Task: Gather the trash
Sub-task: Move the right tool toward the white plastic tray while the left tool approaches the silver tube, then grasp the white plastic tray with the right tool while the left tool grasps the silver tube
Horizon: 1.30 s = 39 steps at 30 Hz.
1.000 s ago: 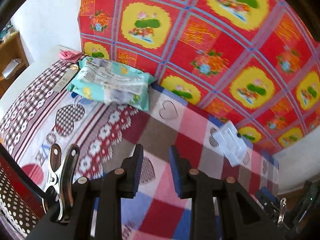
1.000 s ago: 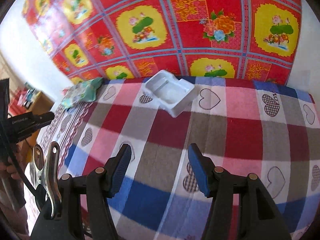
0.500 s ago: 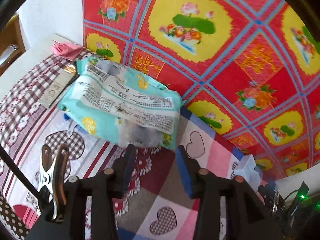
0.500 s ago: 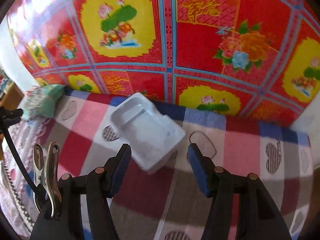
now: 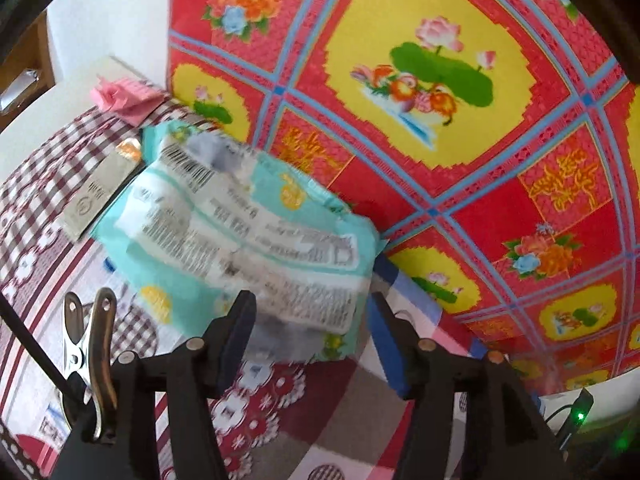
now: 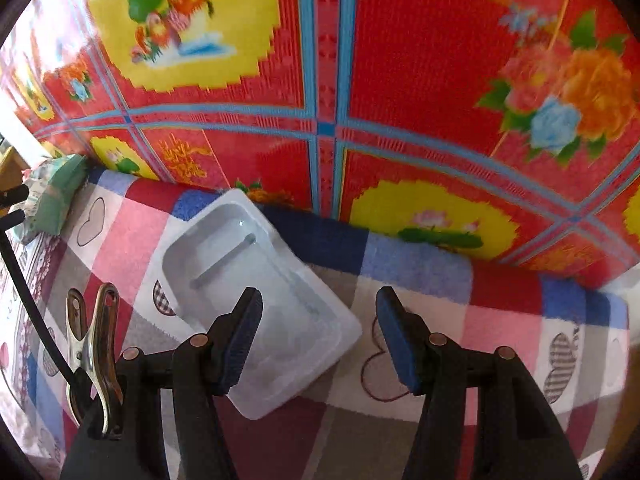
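Observation:
A teal and white crumpled wipes packet [image 5: 240, 232] lies on the checked blanket against the wall. My left gripper [image 5: 310, 332] hovers over the packet's near right corner, which sits between the fingers without the pads touching it; the jaws are opening. A white plastic tray [image 6: 248, 280] lies tilted on the heart-patterned blanket [image 6: 500, 320]. My right gripper [image 6: 318, 320] stands open over the tray's near right corner, its left finger [image 6: 244, 332] in front of the tray. The teal packet [image 6: 52, 196] also shows at the far left of the right wrist view.
A red and yellow floral cloth [image 5: 440, 120] hangs on the wall right behind the bed. A crumpled pink paper [image 5: 124, 96] and a flat grey sachet [image 5: 100, 196] lie beyond the packet. Wooden furniture [image 5: 24, 72] stands at the far left.
Both grippers have come down and forward, so the packet and the tray now fill the space at their fingertips. The left jaws have spread wider; the right jaws kept their width.

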{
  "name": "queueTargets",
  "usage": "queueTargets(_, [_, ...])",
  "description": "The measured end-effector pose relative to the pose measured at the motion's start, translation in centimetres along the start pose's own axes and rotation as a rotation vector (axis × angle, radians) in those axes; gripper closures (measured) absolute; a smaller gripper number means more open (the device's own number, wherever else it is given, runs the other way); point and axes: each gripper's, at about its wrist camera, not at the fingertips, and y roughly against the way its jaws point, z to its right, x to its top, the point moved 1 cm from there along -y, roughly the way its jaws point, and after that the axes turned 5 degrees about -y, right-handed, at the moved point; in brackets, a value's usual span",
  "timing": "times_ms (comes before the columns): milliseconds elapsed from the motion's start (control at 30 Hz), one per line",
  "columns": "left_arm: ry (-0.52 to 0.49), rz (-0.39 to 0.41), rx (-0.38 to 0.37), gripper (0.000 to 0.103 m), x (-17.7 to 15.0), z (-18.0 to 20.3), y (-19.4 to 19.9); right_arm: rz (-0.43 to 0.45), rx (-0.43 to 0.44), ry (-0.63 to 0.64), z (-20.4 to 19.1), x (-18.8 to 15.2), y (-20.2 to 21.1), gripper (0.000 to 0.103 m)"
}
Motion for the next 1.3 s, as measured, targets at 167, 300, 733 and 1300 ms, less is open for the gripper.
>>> queueTargets(167, [0.003, -0.042, -0.036, 0.043, -1.5, -0.6, 1.1, -0.018, 0.027, -0.054, 0.1, -0.8, 0.0, 0.043])
queueTargets(300, [0.056, -0.067, -0.082, 0.043, -1.3, -1.5, 0.2, -0.016, 0.029, -0.098, 0.1, -1.6, 0.1, 0.043])
queueTargets(733, [0.104, -0.052, -0.081, 0.043, -1.4, -3.6, 0.2, -0.031, 0.099, -0.122, -3.4, -4.5, 0.9, 0.043])
queueTargets(1300, [-0.147, -0.021, 0.205, 0.049, 4.3, -12.0, 4.2, -0.031, 0.080, -0.117, -3.8, -3.1, 0.5, 0.044])
